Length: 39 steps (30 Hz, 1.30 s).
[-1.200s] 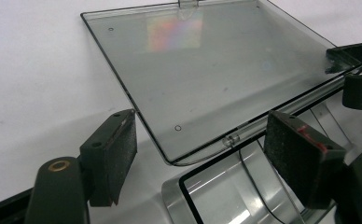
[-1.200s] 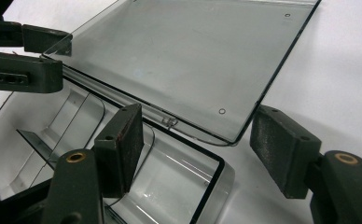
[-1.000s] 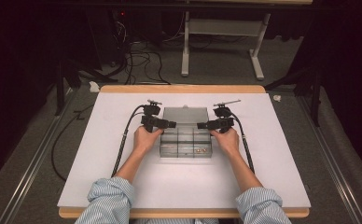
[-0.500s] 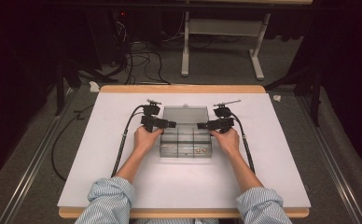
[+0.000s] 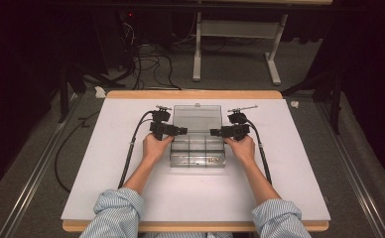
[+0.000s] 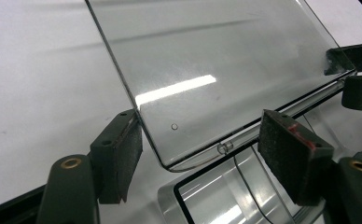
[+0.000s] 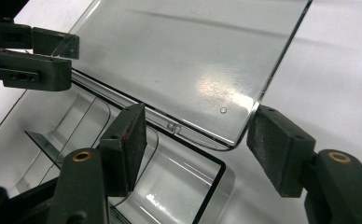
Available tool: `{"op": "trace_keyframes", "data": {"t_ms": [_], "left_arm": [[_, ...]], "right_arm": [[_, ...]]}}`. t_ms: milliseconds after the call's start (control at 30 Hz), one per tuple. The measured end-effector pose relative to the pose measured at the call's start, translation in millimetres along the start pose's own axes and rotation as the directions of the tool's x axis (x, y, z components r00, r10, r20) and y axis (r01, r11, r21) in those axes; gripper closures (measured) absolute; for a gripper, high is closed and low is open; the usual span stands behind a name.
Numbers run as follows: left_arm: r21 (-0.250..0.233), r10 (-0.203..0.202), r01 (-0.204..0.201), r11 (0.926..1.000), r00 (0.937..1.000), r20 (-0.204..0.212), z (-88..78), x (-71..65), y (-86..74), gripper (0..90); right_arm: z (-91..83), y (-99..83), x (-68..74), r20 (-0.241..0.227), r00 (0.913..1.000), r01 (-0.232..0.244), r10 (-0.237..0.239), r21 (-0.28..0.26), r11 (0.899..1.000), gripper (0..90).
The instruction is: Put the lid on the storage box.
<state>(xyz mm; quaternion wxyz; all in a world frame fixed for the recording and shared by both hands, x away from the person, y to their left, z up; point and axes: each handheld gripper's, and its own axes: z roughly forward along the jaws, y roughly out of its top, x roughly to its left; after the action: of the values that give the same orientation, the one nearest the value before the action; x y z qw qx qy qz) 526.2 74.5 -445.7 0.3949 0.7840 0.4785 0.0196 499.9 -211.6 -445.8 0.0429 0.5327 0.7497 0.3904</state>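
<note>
- Clear plastic compartment box (image 5: 198,151) sits mid-counter on the white counter (image 5: 299,188), lid (image 5: 197,118) swung open and lying back flat on the far side.
- Left gripper (image 5: 180,131) at the box's left end by the hinge, right gripper (image 5: 215,132) at the right end; both point inward at each other.
- Left gripper view: lid (image 6: 207,70) corner lies between the jaws, left pad (image 6: 125,149) just at the lid's edge, right pad (image 6: 286,149) apart from it, over the box rim. Jaws not clenched on anything; they have just been closing a little, lid corner between them.
- Right gripper view: lid (image 7: 193,60) corner between the jaws, both pads off the plastic, gap visible each side. Jaws released, just been closing slightly; the left gripper (image 7: 74,58) shows across the lid.
- Small items (image 5: 211,159) in a near-right compartment, too small to tell.
- Person's hands (image 5: 153,146) hold the grippers, striped sleeves (image 5: 113,213) at the near edge.
</note>
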Motion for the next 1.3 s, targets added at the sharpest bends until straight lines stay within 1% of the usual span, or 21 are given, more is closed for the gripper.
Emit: {"op": "trace_keyframes", "data": {"t_ms": [233,467,667,800,900,1000,1300], "left_arm": [[-0.028,0.019,-0.019,0.9994,0.9998,-0.011,-3.4,-2.7,0.7,33.0],[-0.070,0.031,-0.033,0.9970,0.9993,-0.019,-7.9,-4.6,2.0,35.6],[-0.086,0.041,-0.042,0.9954,0.9990,-0.020,-10.5,-5.1,2.6,37.9],[-0.095,0.043,-0.045,0.9944,0.9988,-0.025,-11.6,-5.7,2.7,39.6],[-0.121,0.031,-0.032,0.9921,0.9994,-0.013,-15.8,-6.4,4.2,40.4],[-0.131,0.042,-0.045,0.9904,0.9988,-0.024,-18.3,-7.9,4.6,42.7],[-0.142,0.051,-0.054,0.9884,0.9984,-0.027,-19.3,-8.2,4.3,46.0]], "right_arm": [[-4.5,1.1,2.9,0.009,0.9999,0.014,-0.014,-0.019,1.000,39.9],[-8.7,2.5,5.8,0.011,0.9995,0.029,-0.029,-0.047,0.998,41.2],[-10.8,3.3,7.2,0.014,0.9993,0.036,-0.035,-0.060,0.998,41.4],[-12.2,3.4,8.8,0.024,0.9989,0.042,-0.040,-0.072,0.996,42.6],[-14.4,4.0,10.9,0.036,0.9981,0.053,-0.050,-0.089,0.995,43.7],[-17.2,4.9,12.4,0.043,0.9976,0.058,-0.054,-0.108,0.992,45.1],[-19.6,5.3,14.0,0.065,0.9958,0.072,-0.065,-0.118,0.990,46.6]]}}
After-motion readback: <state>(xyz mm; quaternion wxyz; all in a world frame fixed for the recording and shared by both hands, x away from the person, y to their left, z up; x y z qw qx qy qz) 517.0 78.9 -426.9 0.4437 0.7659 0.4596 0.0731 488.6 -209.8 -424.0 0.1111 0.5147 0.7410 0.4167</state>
